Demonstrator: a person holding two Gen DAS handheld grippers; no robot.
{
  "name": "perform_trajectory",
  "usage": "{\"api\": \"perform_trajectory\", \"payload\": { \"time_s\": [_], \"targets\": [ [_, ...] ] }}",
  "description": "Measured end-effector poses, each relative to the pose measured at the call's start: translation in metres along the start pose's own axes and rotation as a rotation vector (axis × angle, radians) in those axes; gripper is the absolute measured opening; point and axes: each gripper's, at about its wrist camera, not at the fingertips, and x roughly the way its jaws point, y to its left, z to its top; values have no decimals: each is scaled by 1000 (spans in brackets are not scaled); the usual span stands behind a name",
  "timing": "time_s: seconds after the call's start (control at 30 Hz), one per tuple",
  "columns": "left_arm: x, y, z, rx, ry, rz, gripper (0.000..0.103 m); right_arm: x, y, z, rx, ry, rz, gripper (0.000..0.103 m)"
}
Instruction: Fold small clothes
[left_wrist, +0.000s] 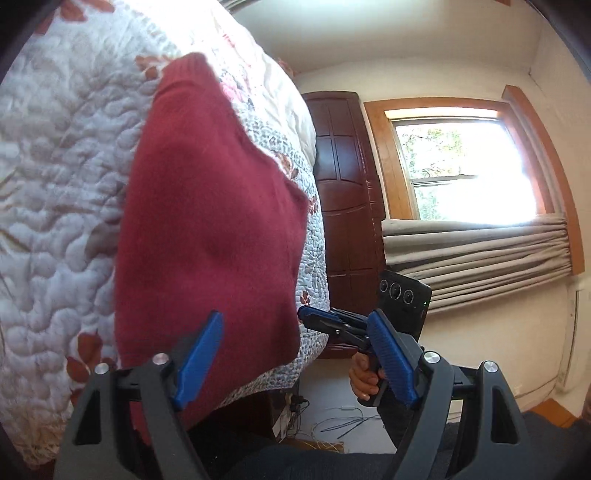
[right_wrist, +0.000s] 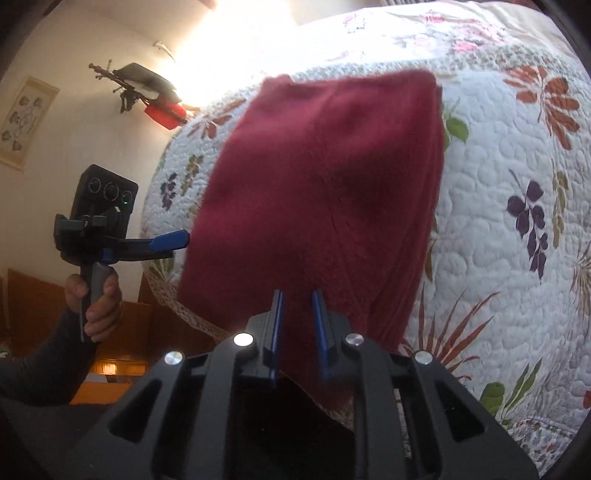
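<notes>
1. In the left wrist view, the left gripper (left_wrist: 295, 358) is spread wide, and nothing is held between its blue fingers (left_wrist: 199, 363).
2. A dark red knit top (left_wrist: 210, 236) lies on the bed (left_wrist: 55, 166), on a white quilt with leaves and flowers. Its near end hangs over the edge of the bed, close to the left gripper.
3. In this view, the right gripper (left_wrist: 306, 315) sits at the far side corner of the red knit top. A hand (left_wrist: 364, 378) holds its handle. The fingers look close together there, but one cannot tell from this view if they pinch the cloth.
4. Behind it are a bright window (left_wrist: 461, 166) and a dark wooden door (left_wrist: 343, 206).
5. In the right wrist view, the right gripper (right_wrist: 298, 299) is narrow, with a small gap between its fingers. The near edge of the red knit top (right_wrist: 321, 192) sits in that gap. It looks pinched, but not surely.
6. The left gripper (right_wrist: 177, 240) is seen at the left side of the cloth, with one blue finger just touching or just beside the edge. A hand (right_wrist: 98, 299) in a dark sleeve holds it.
7. The top looks soft, light and floppy. It will bend and droop when lifted, and it should not slip much, since it is fuzzy.
8. A good place to grab seems to be the two near corners, one for each gripper, so the cloth stays flat when it is folded over.
</notes>
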Motion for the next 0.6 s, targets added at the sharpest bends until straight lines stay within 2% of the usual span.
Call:
{"api": "perform_trajectory", "payload": {
  "time_s": [0.07,0.13,0.23,0.27,0.3,0.37,0.47,0.53,0.6],
  "targets": [
    [14,20,-5,-32,11,-8,80,13,-11,-4,22,14,-78,0],
    [24,28,-7,-63,4,-29,78,15,-21,-4,76,9,-68,0],
    [28,11,-12,-24,14,-14,78,3,-10,-4,45,-5,-106,0],
    [22,2,-17,-10,8,-44,78,-4,-5,-5,42,-18,-113,0],
    [13,-5,-22,4,-5,-66,78,-13,3,-8,33,-38,-113,6],
    [-8,-14,-35,31,-40,-68,79,-25,18,-16,12,-70,-109,9],
    [-26,-7,-48,38,-88,20,84,-15,31,-30,5,-63,-99,16],
    [-24,8,-46,4,-70,79,84,6,29,-36,21,-28,-140,17],
    [-12,17,-44,15,-38,114,84,20,20,-41,44,-13,-217,4]
  ]
}}
